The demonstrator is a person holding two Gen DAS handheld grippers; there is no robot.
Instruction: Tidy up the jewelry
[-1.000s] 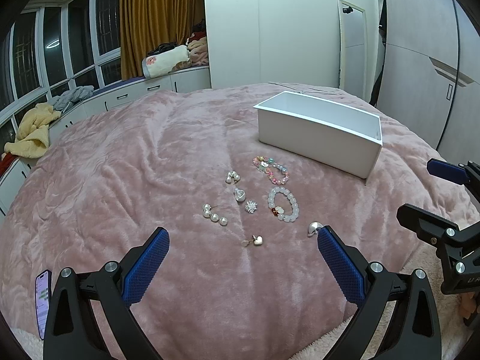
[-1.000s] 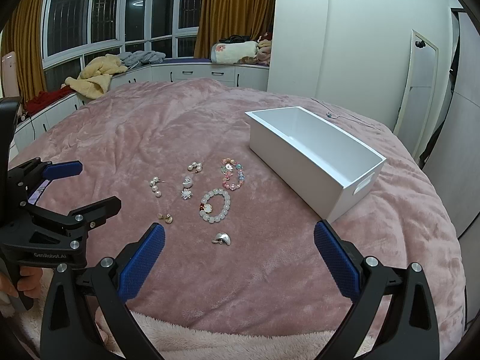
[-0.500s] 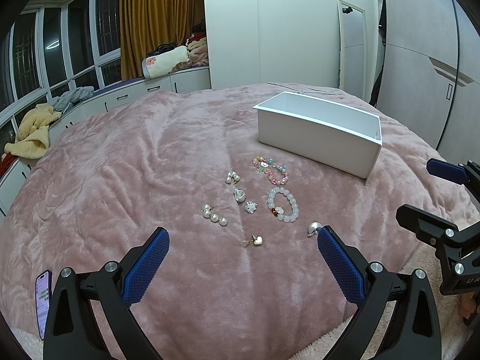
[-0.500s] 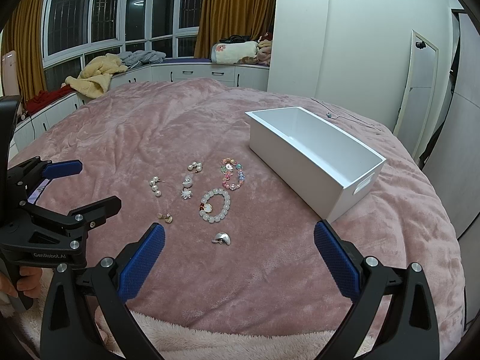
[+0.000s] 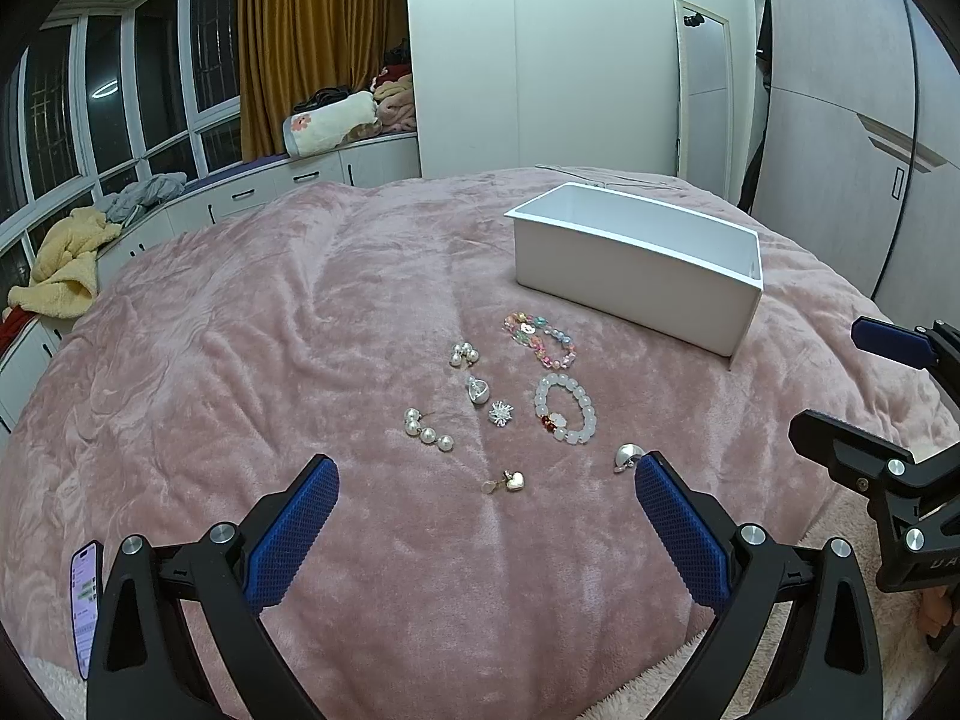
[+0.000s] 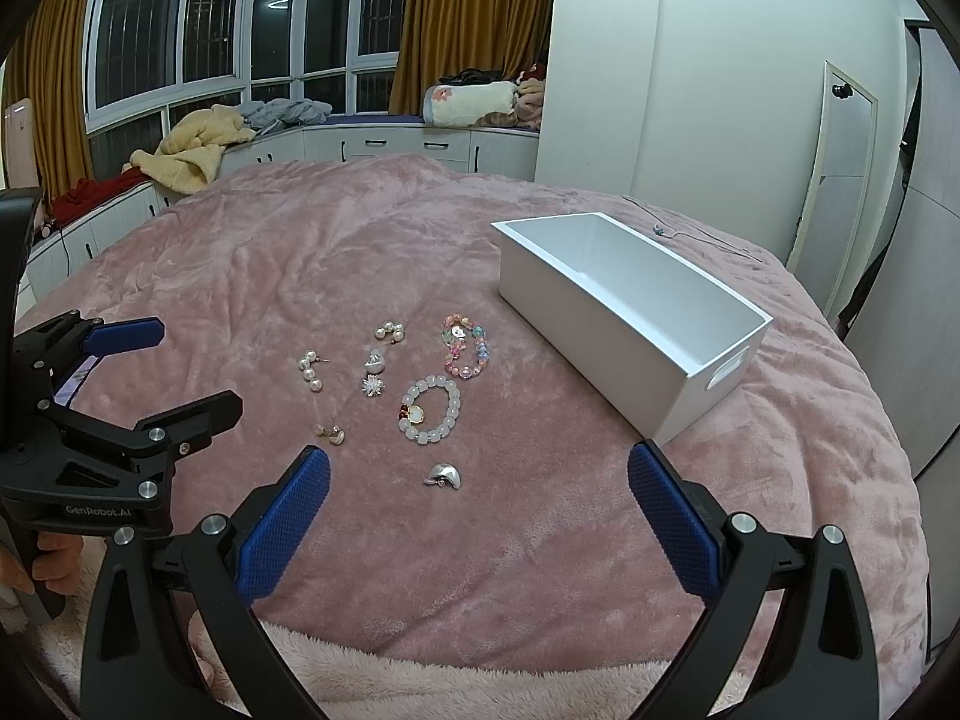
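Several pieces of jewelry lie on a pink blanket: a white bead bracelet, a pastel bead bracelet, pearl earrings, a silver star brooch, a gold heart earring and a silver shell earring. An empty white box stands beyond them. My left gripper is open and empty, near the front edge. My right gripper is open and empty, to its right.
A phone lies on the blanket at the front left. A thin necklace lies behind the box. Cabinets with piled clothes run along the windows. A wardrobe stands at the right.
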